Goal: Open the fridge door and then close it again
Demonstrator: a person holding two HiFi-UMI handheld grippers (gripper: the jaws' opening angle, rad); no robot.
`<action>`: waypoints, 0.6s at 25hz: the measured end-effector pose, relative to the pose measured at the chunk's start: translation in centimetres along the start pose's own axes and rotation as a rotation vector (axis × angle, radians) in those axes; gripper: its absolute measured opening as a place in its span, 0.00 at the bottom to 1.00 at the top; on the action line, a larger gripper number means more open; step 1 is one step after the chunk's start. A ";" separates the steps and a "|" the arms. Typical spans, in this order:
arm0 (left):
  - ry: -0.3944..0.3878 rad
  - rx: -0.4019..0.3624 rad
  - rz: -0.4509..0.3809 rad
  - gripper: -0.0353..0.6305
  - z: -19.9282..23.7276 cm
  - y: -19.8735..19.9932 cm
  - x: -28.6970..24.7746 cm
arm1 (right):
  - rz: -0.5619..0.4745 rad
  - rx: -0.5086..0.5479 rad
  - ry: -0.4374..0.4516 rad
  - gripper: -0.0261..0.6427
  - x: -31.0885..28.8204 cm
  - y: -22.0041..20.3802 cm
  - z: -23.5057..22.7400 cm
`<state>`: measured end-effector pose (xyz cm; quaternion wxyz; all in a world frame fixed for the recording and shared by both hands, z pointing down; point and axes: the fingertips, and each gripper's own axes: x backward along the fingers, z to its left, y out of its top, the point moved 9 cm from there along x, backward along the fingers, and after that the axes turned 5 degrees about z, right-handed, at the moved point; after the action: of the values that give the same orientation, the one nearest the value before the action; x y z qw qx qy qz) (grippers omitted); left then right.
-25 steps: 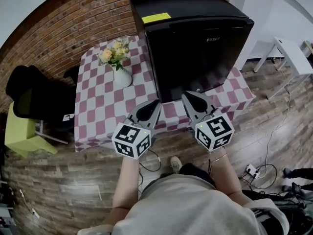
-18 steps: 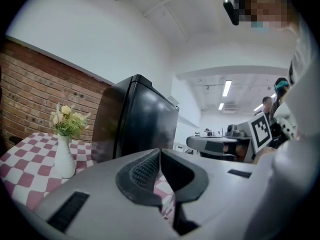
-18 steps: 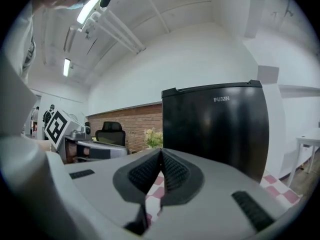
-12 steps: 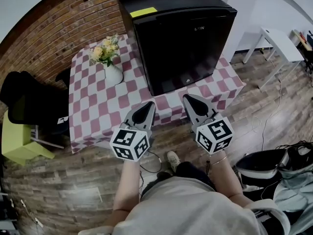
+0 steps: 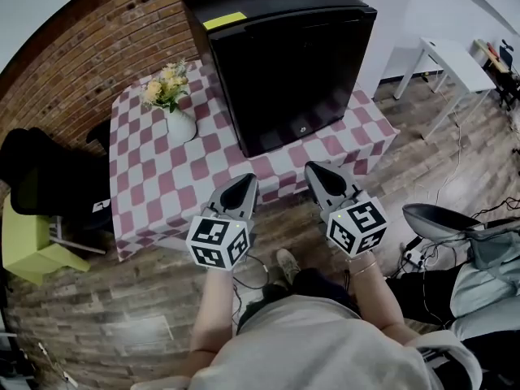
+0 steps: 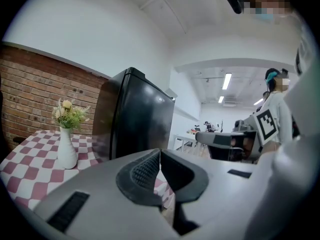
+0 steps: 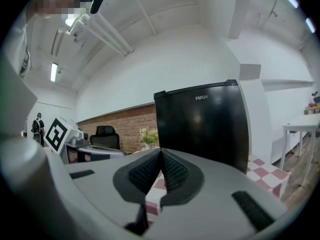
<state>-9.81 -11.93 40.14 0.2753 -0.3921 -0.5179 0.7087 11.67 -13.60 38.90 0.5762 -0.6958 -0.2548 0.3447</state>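
Evidently the fridge stood shut on the checked tabletop, its black door flush with the cabinet and facing the person. A yellow label lay on the fridge top near its left front corner. A brick wall ran behind and to the left of the fridge. A white vase of flowers stood upright on the tabletop just left of the fridge, apart from it.

The left tool was held in front of the fridge, toward its left side, by the tabletop's front edge and well apart from the door. The left gripper view showed its jaws pressed together with nothing between them. The right tool was held in front of the door's right half, likewise apart from it. The right gripper view showed its jaws closed tip to tip and empty. Neither tool touched the fridge.

A black chair stood far left of the fridge, beyond the tabletop. A white table stood to the fridge's right on the wooden floor.
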 end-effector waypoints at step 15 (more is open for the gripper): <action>-0.021 0.001 -0.027 0.07 -1.1 1.1 0.3 | -0.006 0.020 0.057 0.04 0.0 0.7 1.2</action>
<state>-9.03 -11.43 38.87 0.2796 -0.3774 -0.5258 0.7092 10.77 -13.00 38.10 0.5914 -0.6988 -0.2368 0.3254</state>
